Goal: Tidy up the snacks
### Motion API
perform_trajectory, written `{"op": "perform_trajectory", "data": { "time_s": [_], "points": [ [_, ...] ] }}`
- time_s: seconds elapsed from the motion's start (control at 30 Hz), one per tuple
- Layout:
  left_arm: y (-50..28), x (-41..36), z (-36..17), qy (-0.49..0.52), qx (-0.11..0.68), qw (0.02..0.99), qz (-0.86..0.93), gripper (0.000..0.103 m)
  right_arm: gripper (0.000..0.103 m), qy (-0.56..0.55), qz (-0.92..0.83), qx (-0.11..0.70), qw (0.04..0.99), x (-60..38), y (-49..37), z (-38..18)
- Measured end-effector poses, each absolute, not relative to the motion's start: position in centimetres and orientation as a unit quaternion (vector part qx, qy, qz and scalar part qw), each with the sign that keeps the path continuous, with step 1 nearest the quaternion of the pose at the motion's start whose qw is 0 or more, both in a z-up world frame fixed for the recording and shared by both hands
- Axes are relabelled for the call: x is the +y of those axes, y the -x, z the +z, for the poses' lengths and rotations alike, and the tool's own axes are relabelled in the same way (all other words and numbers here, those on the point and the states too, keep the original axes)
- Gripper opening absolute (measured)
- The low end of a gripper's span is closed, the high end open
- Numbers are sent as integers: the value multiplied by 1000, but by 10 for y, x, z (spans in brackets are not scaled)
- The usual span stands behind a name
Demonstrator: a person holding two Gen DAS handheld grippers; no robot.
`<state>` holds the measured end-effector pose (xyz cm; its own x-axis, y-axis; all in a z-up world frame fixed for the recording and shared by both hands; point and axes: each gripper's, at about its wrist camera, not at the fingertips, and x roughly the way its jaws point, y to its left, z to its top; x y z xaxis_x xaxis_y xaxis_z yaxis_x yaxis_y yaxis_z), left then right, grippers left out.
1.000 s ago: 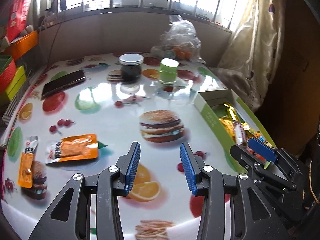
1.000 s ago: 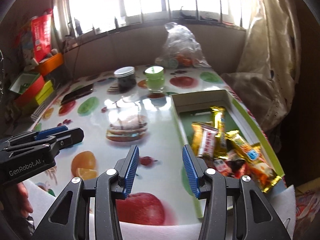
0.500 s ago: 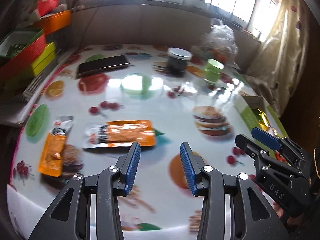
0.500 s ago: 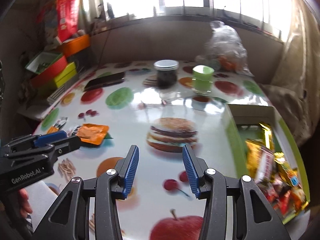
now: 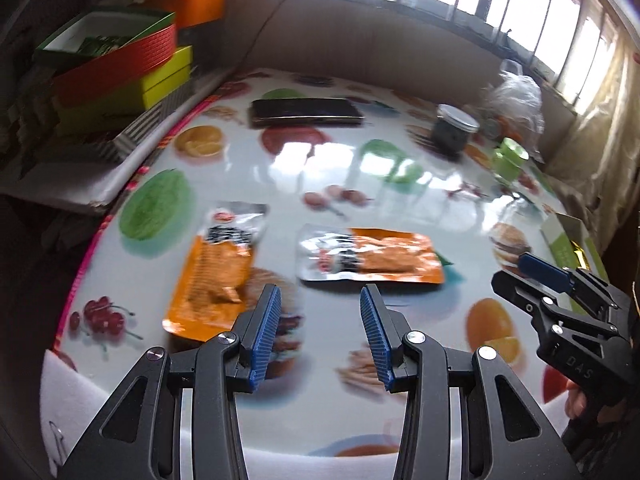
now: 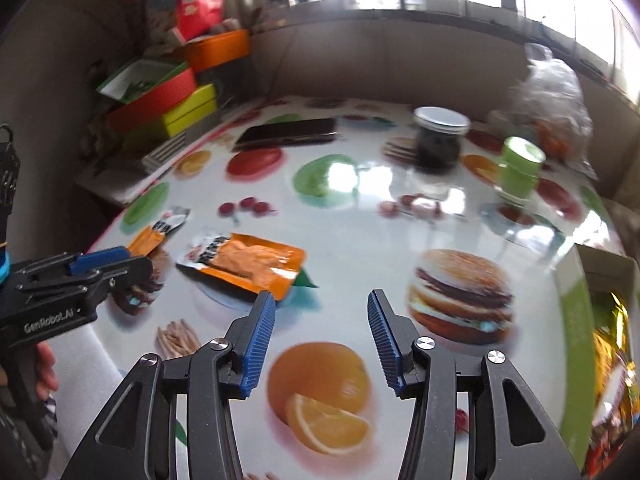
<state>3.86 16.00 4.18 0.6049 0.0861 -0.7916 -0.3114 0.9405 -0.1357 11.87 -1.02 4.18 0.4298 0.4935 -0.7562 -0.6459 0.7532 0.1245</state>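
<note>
Left hand-held gripper (image 5: 320, 312): jaws apart, nothing between them; it hangs over the near left part of the surface, just short of the two packets.
Right hand-held gripper (image 6: 322, 320): jaws apart and just been opening wider, nothing between them; it hangs over the printed orange on the cloth, to the right of the left one.
Left packet (image 5: 218, 276): orange and silver, flat on the surface, long side running near to far, just left of the left gripper's left pad.
Right packet (image 5: 370, 255): orange with a silver end, flat, lying crosswise just beyond the left gripper's tips; apart from the left packet.
Surface (image 5: 360, 184): glossy white cloth printed with fruit and a burger, strong window glare in the middle.
Box (image 6: 572, 320): green-walled, open, at the right edge of the surface, with bright wrapped snacks inside; well apart from the packets.
Phone (image 5: 305, 112): dark, flat, far left.
Jar (image 6: 440, 140): dark, silver lid, upright, far right.
Green cup (image 6: 518, 170): upright, right of the jar.
Plastic bag (image 6: 554, 108): clear, behind the cup, contents blurred.
Stacked boxes (image 5: 124, 68): red, yellow-green and orange, beside the surface's far left edge.
</note>
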Motion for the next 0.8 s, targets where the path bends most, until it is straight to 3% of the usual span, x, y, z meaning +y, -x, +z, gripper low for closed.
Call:
{"op": "perform_trajectory", "data": {
  "time_s": [0.1,0.17,0.8],
  "points": [
    [-39,172,37,134,439,880,119,44,52,107,363,419,825,5,-122,36],
    [-39,181,32,134,444,876,132,50,53,114,381,422,815,14,-124,33],
    [-47,221,10,159,467,861,126,51,58,269,426,395,768,76,-131,12]
  ]
}}
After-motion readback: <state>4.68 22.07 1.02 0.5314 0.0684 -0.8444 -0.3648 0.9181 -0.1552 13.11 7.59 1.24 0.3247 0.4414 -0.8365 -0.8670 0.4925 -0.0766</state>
